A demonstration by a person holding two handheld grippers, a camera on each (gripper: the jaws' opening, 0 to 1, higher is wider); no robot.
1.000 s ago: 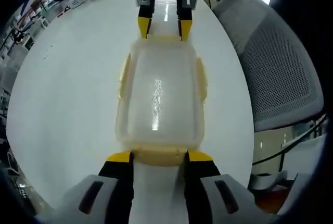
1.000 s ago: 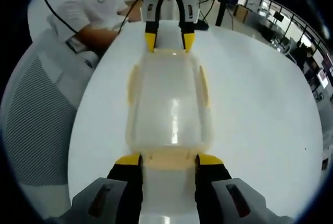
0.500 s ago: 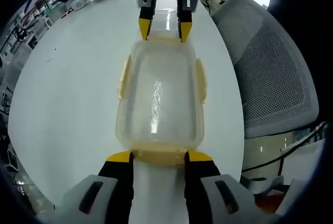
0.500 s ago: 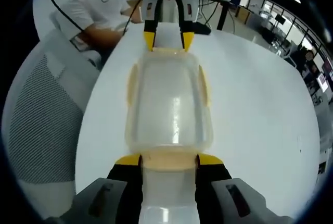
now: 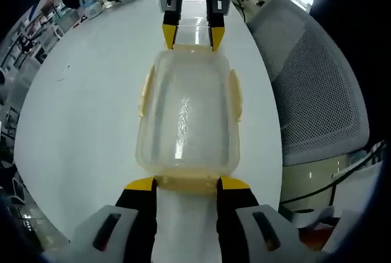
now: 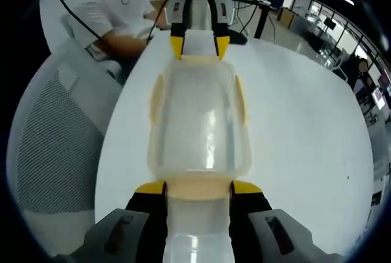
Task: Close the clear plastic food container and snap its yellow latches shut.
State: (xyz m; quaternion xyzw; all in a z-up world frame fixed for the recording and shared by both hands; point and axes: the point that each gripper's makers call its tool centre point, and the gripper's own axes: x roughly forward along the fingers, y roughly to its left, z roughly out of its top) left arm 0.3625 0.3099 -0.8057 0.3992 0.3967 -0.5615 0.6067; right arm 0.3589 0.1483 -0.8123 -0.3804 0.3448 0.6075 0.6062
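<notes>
Clear container point(image 5: 186, 119) spans between left tongs point(image 5: 186, 183) and right tongs point(image 6: 198, 188), both gripping its end latches

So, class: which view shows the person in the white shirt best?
The right gripper view. The person in the white shirt sits at the far side of the white table, above the clear food container. The left gripper view points away, showing a grey mesh chair instead.
</notes>
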